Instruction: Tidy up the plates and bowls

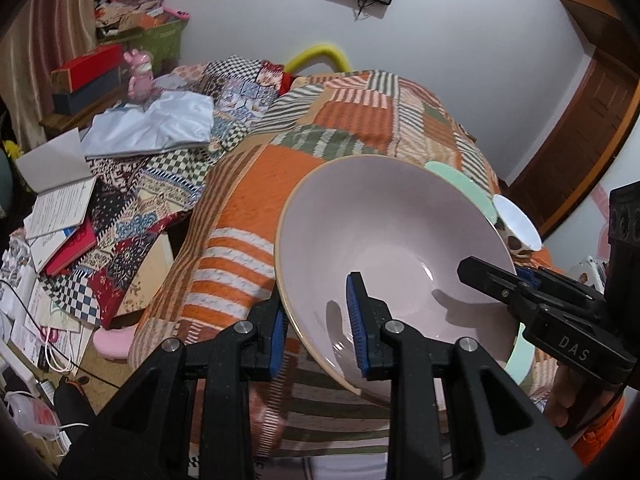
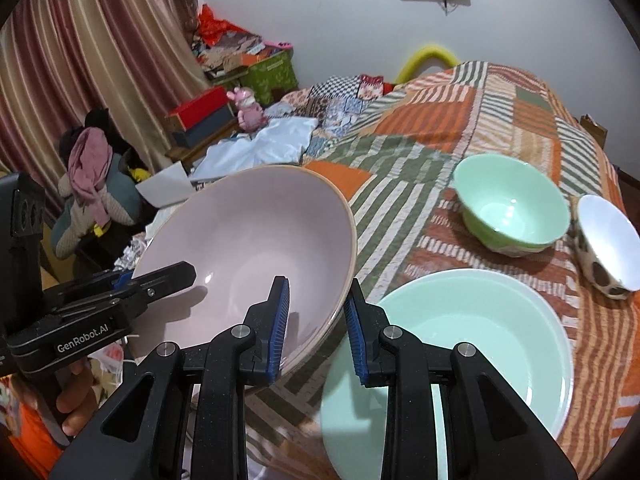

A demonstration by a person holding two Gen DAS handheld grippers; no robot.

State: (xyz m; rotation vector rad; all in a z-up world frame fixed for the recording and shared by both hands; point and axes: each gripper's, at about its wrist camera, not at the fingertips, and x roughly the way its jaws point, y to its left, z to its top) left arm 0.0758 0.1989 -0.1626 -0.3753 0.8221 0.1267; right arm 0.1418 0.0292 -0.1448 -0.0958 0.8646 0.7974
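Observation:
A large pale pink bowl [image 1: 384,240] [image 2: 248,240] hangs tilted above the quilt, carried by both grippers. My left gripper [image 1: 318,328] is shut on its near rim, one blue pad inside and one outside. My right gripper [image 2: 316,324] is shut on the opposite rim in the same way. Each gripper shows in the other's view, the right gripper [image 1: 516,276] and the left gripper [image 2: 160,276]. Just right of the pink bowl a mint green plate [image 2: 460,344] lies flat on the quilt. Behind it stand a green bowl [image 2: 512,208] and a white bowl [image 2: 608,240] with a spotted outside.
A striped orange and green patchwork quilt [image 1: 348,120] covers the surface under the dishes. To the left lie books [image 1: 60,200], a white cloth [image 1: 152,128], boxes, cables and a pink toy [image 2: 248,108]. A curtain [image 2: 100,60] hangs at far left.

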